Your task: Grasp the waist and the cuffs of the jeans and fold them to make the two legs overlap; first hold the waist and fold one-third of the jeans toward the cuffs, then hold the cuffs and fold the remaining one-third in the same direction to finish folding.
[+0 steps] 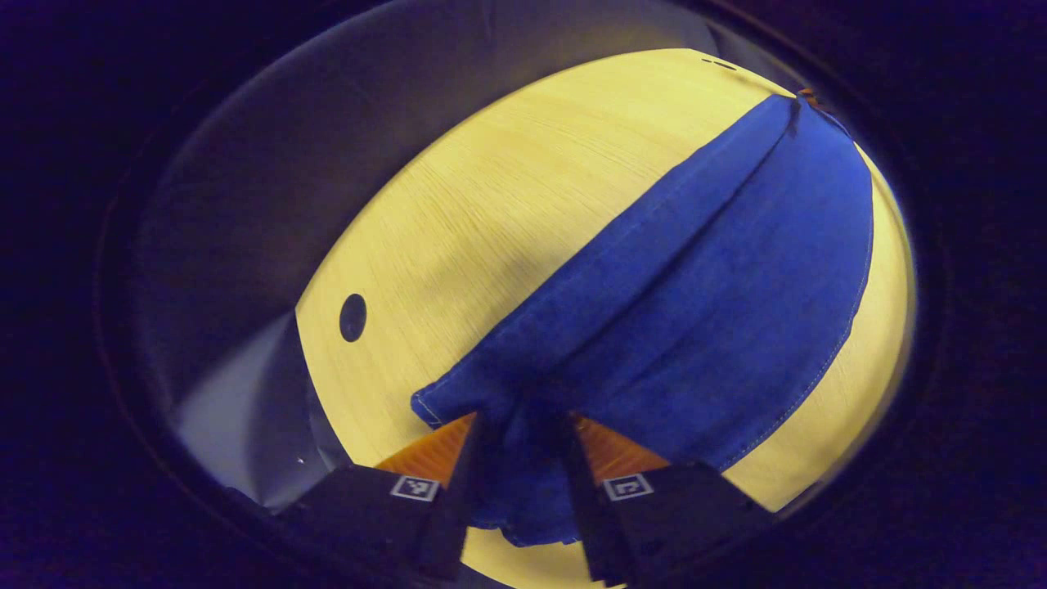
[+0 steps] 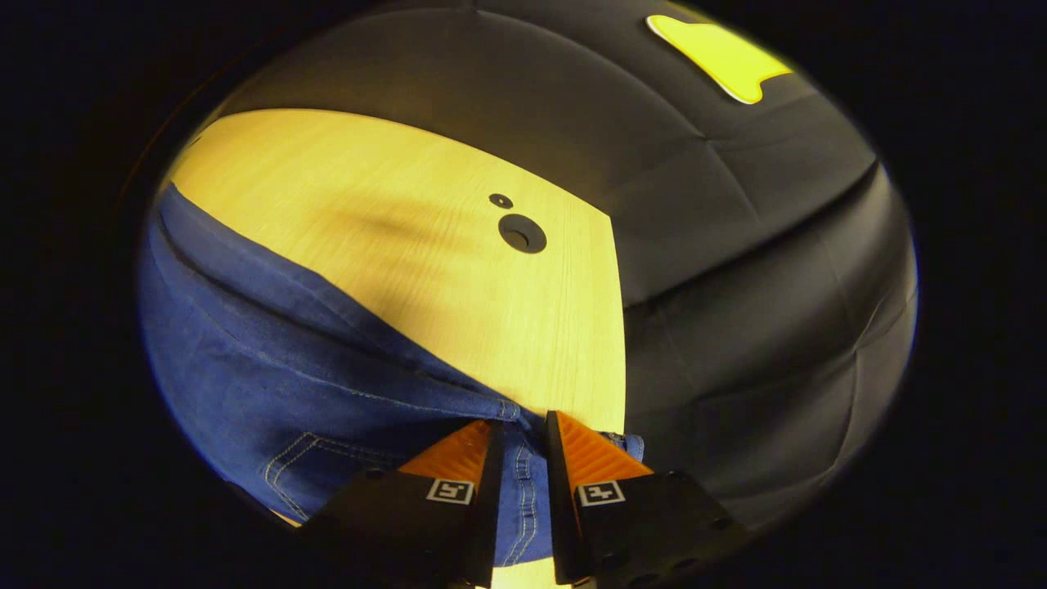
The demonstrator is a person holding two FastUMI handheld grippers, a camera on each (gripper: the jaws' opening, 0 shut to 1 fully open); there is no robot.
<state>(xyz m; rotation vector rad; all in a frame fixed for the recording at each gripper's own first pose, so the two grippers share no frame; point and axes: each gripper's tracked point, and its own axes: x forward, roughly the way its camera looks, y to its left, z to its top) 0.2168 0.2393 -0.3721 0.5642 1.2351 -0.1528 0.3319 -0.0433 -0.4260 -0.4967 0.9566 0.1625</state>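
Blue jeans (image 1: 695, 270) lie on the pale wooden table (image 1: 491, 213), one leg stacked on the other, running away to the upper right in the left gripper view. My left gripper (image 1: 523, 429) is shut on the cuff end of the jeans, with bunched denim between its orange fingers (image 1: 609, 450). In the right gripper view the jeans (image 2: 262, 368) show a stitched pocket and the waistband. My right gripper (image 2: 523, 438) is shut on the waistband at the table's right edge, cloth squeezed between its fingers (image 2: 585, 450).
A dark round hole (image 1: 352, 317) sits in the tabletop near its edge, left of the cuffs. In the right gripper view a round cable hole (image 2: 522, 233) and a smaller one (image 2: 501, 200) lie beyond the waist. Bare table (image 2: 368, 204) stretches behind the jeans.
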